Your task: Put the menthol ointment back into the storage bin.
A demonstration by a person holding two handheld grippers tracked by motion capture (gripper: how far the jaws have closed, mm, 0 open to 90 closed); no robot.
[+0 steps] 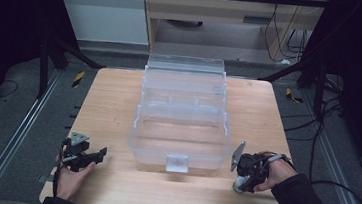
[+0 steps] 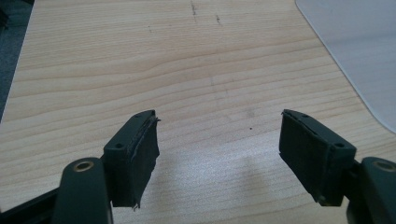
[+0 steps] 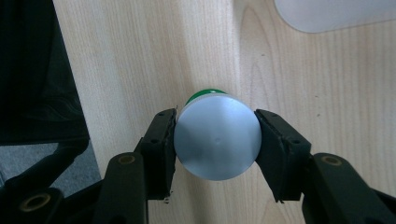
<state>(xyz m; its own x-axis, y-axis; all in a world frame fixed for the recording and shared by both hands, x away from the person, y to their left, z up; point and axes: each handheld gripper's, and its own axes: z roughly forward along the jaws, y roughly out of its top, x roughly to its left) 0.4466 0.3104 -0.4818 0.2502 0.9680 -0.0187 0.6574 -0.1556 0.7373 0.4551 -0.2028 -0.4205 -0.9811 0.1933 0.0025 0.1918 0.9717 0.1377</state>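
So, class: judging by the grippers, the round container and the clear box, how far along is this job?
Done: the right gripper has shut on the round container, which sits on the table beside the clear box. In hand: that grip. Left: probably lifting it into the box, which looks empty. The left gripper is open and idle.

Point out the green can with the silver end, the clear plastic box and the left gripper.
green can [image 3: 217, 142]: right gripper view, middle of its silver end.
clear plastic box [image 1: 177, 158]: high view, front wall.
left gripper [image 2: 219, 140]: left gripper view, midway between its open jaw tips.
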